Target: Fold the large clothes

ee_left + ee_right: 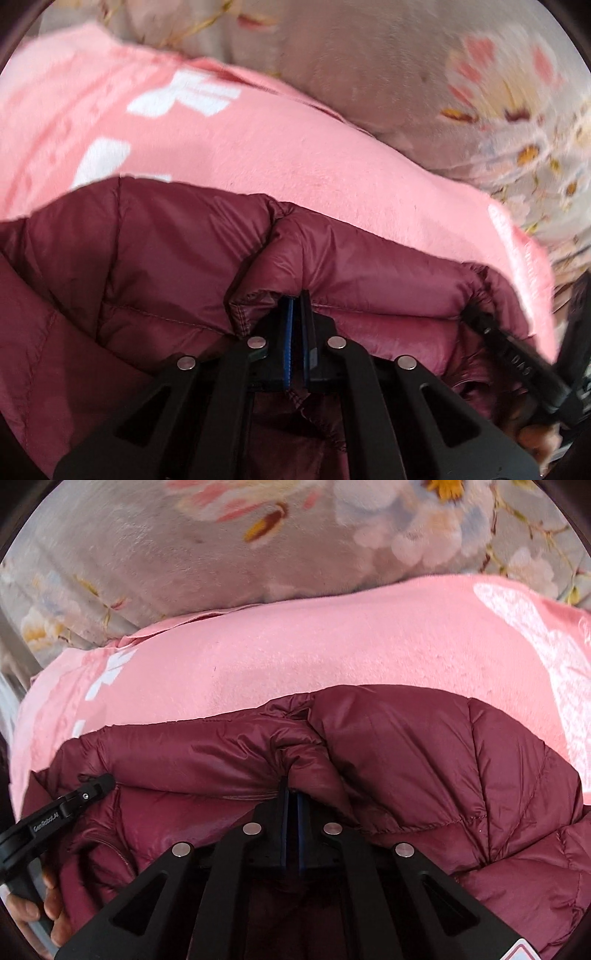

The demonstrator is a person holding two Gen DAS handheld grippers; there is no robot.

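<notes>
A maroon quilted puffer jacket [166,240] fills the lower half of both views [424,757]. My left gripper [297,295] is shut on a fold of the jacket's edge. My right gripper [291,790] is shut on another fold of the same edge. Each gripper shows in the other's view: the right one at the right edge of the left wrist view [476,314], the left one at the left edge of the right wrist view [99,784], both pinching the jacket's rim. The jacket lies over a pink blanket.
The pink blanket [277,147] with white patterns lies under the jacket, also in the right wrist view [295,653]. Beyond it is a grey floral bedspread [369,74], also seen from the right wrist [184,561]. A hand [51,904] holds the left gripper's handle.
</notes>
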